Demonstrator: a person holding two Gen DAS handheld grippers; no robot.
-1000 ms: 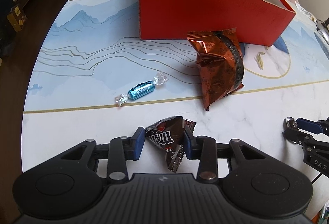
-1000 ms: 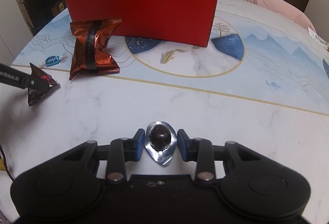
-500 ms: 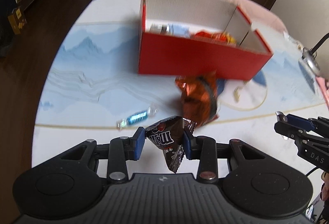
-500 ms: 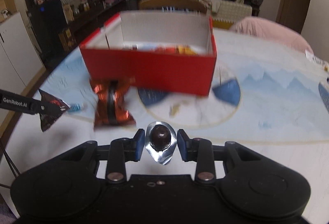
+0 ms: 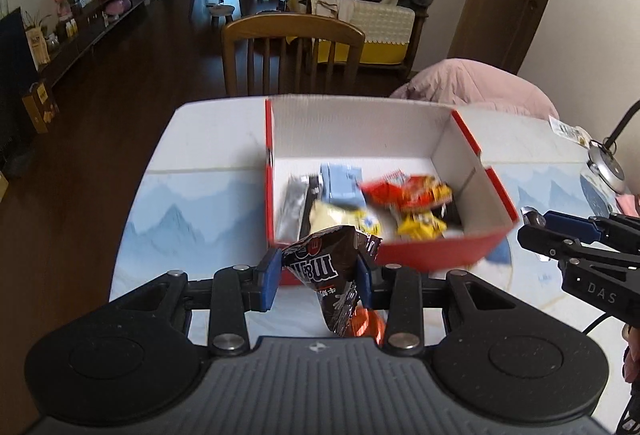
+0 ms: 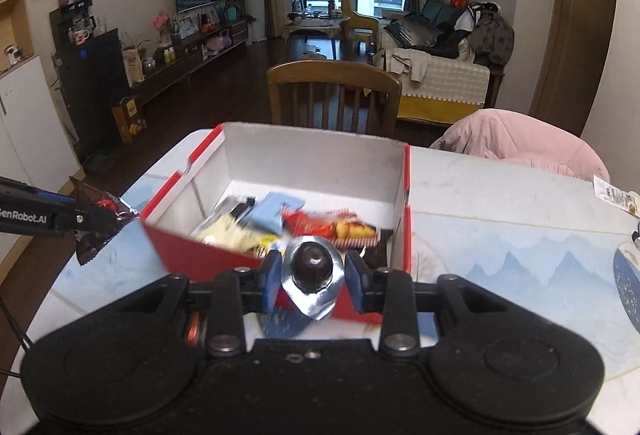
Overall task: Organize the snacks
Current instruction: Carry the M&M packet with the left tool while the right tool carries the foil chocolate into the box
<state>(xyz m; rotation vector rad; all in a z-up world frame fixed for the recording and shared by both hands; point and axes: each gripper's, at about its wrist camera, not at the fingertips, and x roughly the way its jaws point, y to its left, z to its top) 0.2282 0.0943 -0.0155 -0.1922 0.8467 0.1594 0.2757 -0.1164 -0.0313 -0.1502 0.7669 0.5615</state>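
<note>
Left gripper point(image 5: 318, 277): jaws pinched on a brown M&M's packet point(image 5: 326, 271), the blue pads pressed to either side of it. The packet hangs clear of the table point(image 5: 192, 195), its lower tail pointing down, just in front of the near wall of the red box point(image 5: 436, 253). The right wrist view shows this same gripper from the side at the far left, level with the box's near left corner and outside it, packet crumpled at its tip.

Only the left wrist view shows an orange foil packet point(image 5: 366, 325) below the M&M's packet, mostly hidden by the gripper body.

Red box: open-topped, white inside, resting on the table. It contains several wrapped snacks: a pale blue packet point(image 5: 342, 185), a red and yellow packet point(image 5: 408, 191), yellow pieces and a silver one. Edges are blurred in both views.

Right gripper point(image 6: 312, 275): jaws pinched on a silver foil cup holding a dark round chocolate point(image 6: 312, 267). It is held above the box's near wall, centred on the opening. The left wrist view shows this gripper's fingertips point(image 5: 532, 219) side-on at the right edge, beside the box's right corner; the chocolate cannot be seen there.

Behind the table, a wooden chair point(image 6: 334, 97) and a pink garment point(image 6: 516, 147).
</note>
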